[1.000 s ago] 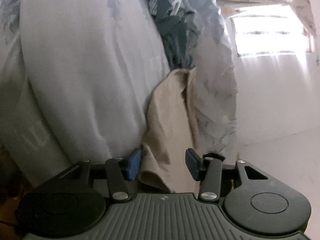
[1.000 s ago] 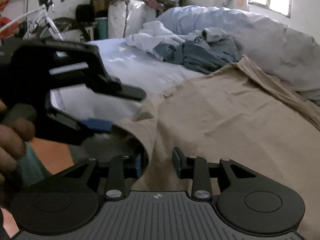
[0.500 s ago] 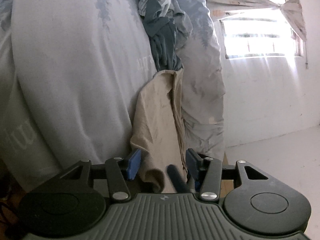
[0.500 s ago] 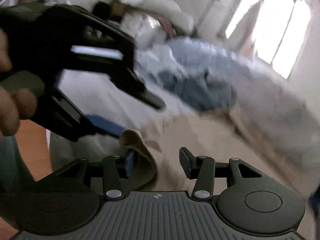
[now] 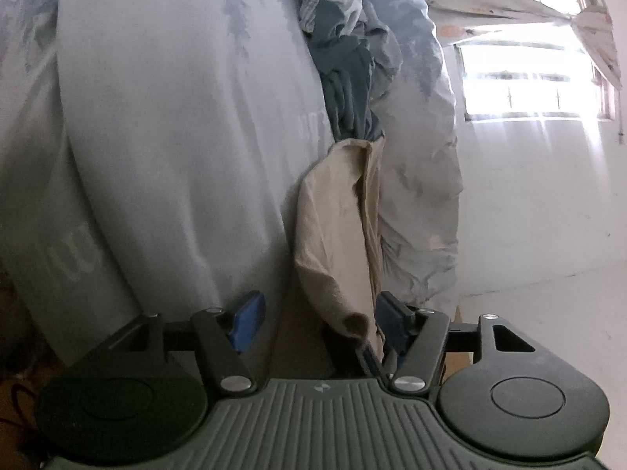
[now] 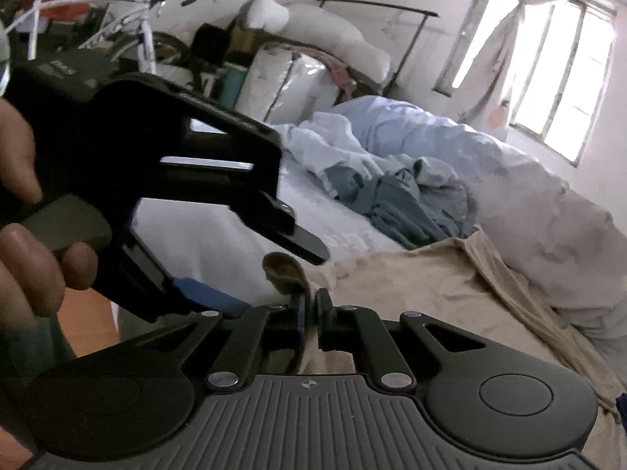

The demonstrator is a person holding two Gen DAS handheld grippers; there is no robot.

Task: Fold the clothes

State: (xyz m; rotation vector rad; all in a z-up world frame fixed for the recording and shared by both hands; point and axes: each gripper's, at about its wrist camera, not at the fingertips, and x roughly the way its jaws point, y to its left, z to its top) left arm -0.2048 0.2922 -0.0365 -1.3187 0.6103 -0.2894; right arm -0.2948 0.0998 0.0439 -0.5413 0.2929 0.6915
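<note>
A beige garment lies spread over the near part of the bed. In the right wrist view my right gripper is closing, its pads pinched on the garment's curled corner. Just left of it, a hand holds my left gripper, whose jaws straddle that same corner without touching it. In the rolled left wrist view the beige garment runs between the opening jaws of my left gripper, close to the right pad. My right gripper shows there as dark tips on the cloth's end.
A white printed bedsheet covers the bed, with a pile of blue-grey clothes and a pale duvet behind the garment. A bicycle, stacked bedding and a clothes rail stand at the back. A bright window is at right.
My right gripper has shut on the beige corner and its view has rolled. The left gripper's jaws have spread wider and no longer press the cloth; the left hand has stayed put.
</note>
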